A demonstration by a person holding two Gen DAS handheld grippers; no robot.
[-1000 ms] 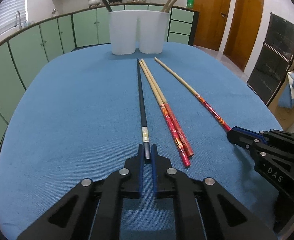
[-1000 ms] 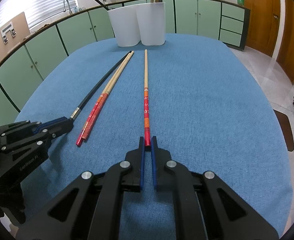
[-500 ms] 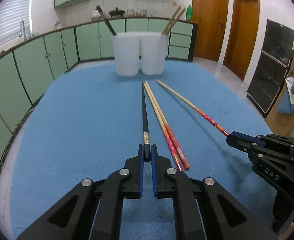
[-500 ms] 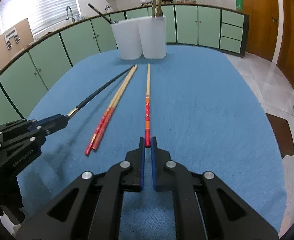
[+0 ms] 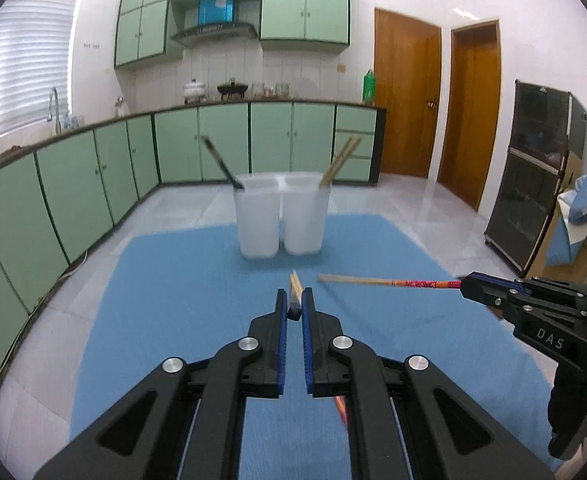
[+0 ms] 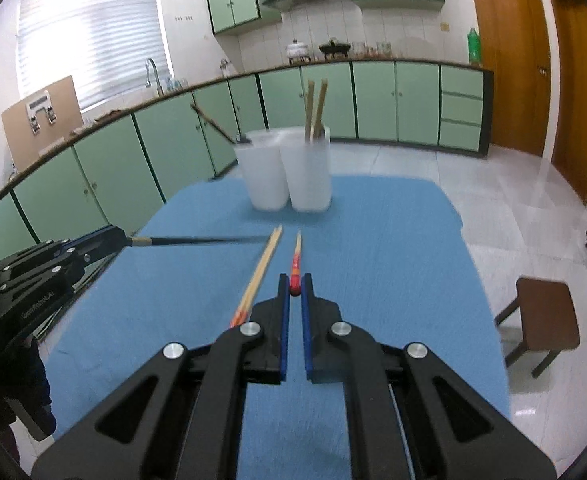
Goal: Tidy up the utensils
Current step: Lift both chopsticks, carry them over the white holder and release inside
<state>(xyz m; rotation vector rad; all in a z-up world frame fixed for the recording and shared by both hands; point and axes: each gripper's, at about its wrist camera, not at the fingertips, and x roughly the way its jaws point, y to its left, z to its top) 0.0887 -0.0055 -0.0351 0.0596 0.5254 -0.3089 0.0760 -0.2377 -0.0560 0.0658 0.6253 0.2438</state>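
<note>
My left gripper (image 5: 294, 312) is shut on the end of a black chopstick (image 6: 197, 240) and holds it lifted above the blue table (image 5: 173, 300), tip pointing forward. My right gripper (image 6: 294, 290) is shut on the red end of a wooden chopstick (image 5: 377, 281), also lifted. Two more wooden chopsticks with red ends (image 6: 259, 270) lie side by side on the cloth between the grippers. Two white cups (image 5: 279, 220) stand at the far edge; the left one holds a black chopstick (image 5: 219, 162), the right one wooden chopsticks (image 5: 339, 162).
Green kitchen cabinets (image 5: 93, 168) run along the left and back. A brown stool (image 6: 545, 322) stands on the floor right of the table. A dark cabinet (image 5: 533, 200) and wooden doors (image 5: 405, 100) are at the right.
Both grippers have risen well above the table, each lifting its chopstick off the cloth. The two red-ended chopsticks stay lying on the table.
</note>
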